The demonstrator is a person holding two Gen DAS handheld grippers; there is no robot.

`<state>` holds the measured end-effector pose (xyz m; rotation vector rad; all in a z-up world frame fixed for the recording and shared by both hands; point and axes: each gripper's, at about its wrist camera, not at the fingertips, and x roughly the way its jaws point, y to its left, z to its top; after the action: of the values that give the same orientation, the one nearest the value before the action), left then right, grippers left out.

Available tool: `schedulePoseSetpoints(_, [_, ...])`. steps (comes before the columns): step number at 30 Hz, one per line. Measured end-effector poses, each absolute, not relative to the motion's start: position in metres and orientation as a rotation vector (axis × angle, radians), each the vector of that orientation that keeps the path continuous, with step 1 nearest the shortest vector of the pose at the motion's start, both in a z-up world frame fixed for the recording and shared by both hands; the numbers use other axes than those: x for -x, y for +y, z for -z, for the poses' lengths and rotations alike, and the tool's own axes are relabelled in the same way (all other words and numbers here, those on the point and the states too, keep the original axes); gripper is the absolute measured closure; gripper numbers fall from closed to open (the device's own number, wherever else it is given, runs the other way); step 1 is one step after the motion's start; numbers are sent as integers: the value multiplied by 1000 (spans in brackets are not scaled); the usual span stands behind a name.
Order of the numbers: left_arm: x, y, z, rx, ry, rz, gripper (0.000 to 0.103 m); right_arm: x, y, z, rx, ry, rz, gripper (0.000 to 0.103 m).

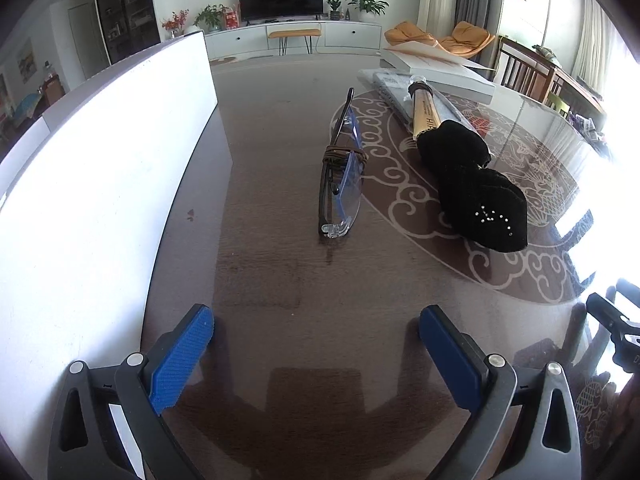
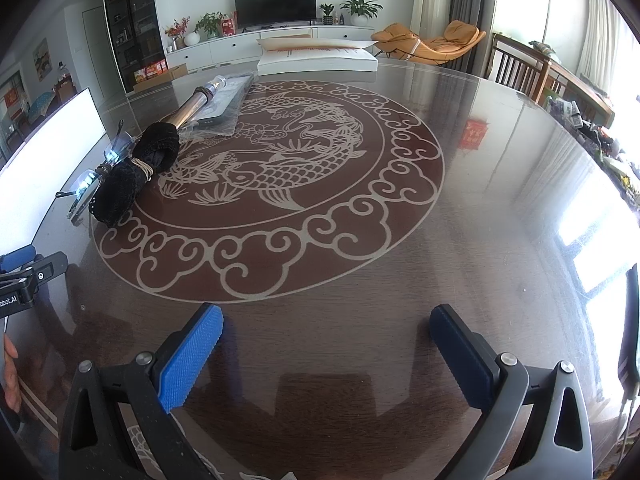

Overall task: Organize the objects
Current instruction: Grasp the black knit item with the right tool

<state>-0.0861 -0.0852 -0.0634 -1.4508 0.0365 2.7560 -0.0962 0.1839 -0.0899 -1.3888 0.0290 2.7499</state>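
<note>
A pair of clear glasses [image 1: 342, 172] with a brown cord wound round them stands on edge on the dark table, ahead of my open, empty left gripper [image 1: 316, 340]. To their right lies a black cloth bundle [image 1: 476, 188] on the end of a tan tube [image 1: 426, 110]. A white box [image 1: 100, 184] stands at the left. In the right wrist view the glasses [image 2: 90, 178], the bundle [image 2: 136, 176] and the tube [image 2: 200, 98] lie far left. My right gripper [image 2: 326, 340] is open and empty over bare table.
A flat white box [image 2: 320, 60] lies at the table's far edge, with a plastic-wrapped flat item [image 2: 228, 102] under the tube. The table has a round fish inlay [image 2: 280, 168]. Chairs [image 2: 520, 66] stand at the far right. The left gripper's body [image 2: 24, 280] shows at the right view's left edge.
</note>
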Motion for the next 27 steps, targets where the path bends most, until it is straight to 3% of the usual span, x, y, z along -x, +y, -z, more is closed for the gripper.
schedulePoseSetpoints(5, [87, -86, 64, 1444, 30, -2764, 0, 106, 181, 89, 1421, 35, -2723, 0])
schedulePoseSetpoints(10, [87, -85, 64, 1442, 29, -2765, 0, 133, 149, 49, 1431, 394, -2841, 5])
schedulePoseSetpoints(13, [87, -85, 64, 1442, 30, -2765, 0, 169, 97, 32, 1527, 339, -2920, 5])
schedulePoseSetpoints(17, [87, -85, 65, 1442, 29, -2765, 0, 204, 44, 44, 1619, 120, -2887, 12])
schedulePoseSetpoints(19, [87, -85, 65, 1442, 29, -2765, 0, 211, 31, 56, 1671, 61, -2861, 20])
schedulePoseSetpoints(21, [87, -85, 65, 1442, 29, -2765, 0, 212, 28, 70, 1731, 30, -2822, 65])
schedulePoseSetpoints(27, [87, -84, 65, 1441, 28, -2766, 0, 176, 61, 77, 1620, 3, -2873, 67])
